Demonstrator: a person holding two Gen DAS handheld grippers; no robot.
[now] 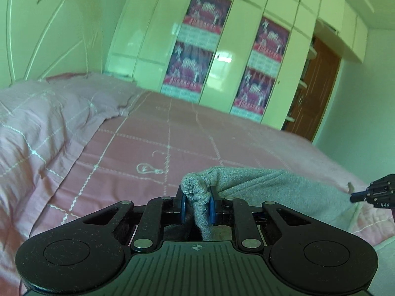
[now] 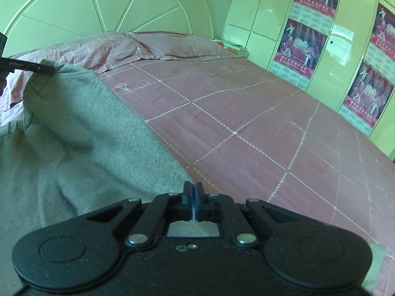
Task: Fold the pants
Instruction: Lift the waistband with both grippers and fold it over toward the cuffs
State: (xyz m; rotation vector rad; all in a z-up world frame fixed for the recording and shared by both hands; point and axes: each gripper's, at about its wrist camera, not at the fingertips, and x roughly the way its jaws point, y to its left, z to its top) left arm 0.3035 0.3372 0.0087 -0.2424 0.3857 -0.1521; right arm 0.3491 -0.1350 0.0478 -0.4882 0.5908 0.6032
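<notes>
Left gripper [image 1: 196, 206]: I see jaws pinching a bunched fold of the grey pants [image 1: 284, 192].
Right gripper [image 2: 193, 198]: jaws pressed together; whether cloth is caught, I cannot tell.
Pants: draped at 9 o'clock on my right view.
Surface: pink checked bedsheet [image 2: 246, 128].
Room: pillows [image 2: 138, 46] at 11 o'clock, wardrobe [image 2: 350, 56] with posters at 2 o'clock.

Pink bed [image 2: 246, 123]: pillows [image 2: 153, 44], grey pants [image 2: 74, 128]

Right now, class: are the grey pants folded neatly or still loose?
Loose. The grey pants hang rumpled above the bed, bunched between the left gripper fingers, with the right gripper shut at another edge.
</notes>
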